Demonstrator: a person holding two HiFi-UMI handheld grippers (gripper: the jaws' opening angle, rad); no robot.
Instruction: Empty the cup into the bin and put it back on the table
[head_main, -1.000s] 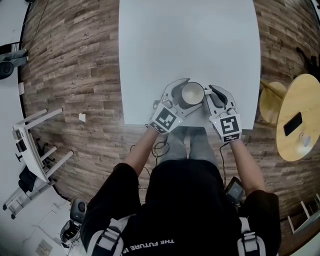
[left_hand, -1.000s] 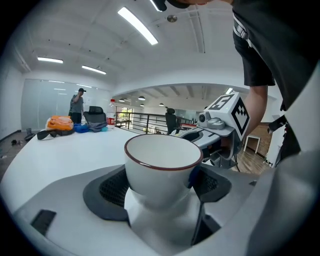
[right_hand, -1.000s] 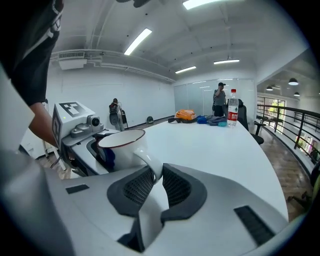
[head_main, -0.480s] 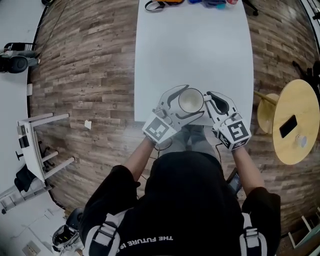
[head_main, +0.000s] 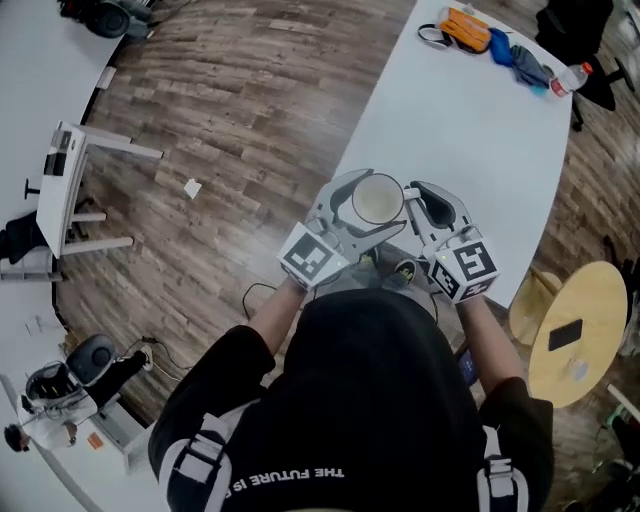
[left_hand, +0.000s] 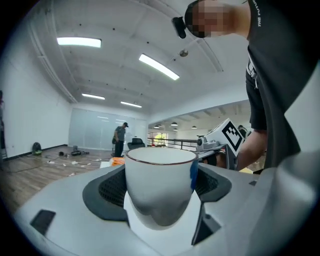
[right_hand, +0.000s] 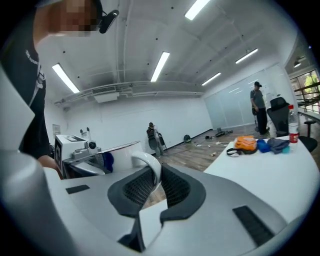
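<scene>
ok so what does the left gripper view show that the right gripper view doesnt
Only the left gripper view: the cup's body and full rim, clamped between the jaws of the left gripper. Only the right gripper view: the right gripper shut on the cup's handle, plus the table with a bottle on it. Both: the cup and the ceiling lights.

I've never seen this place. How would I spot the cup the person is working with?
Find the long white table, then look at its near end, just ahead of the person. There the left tool clasps the body of a white cup and the right tool pinches its handle. It is the only cup, with a thin dark rim.
</scene>
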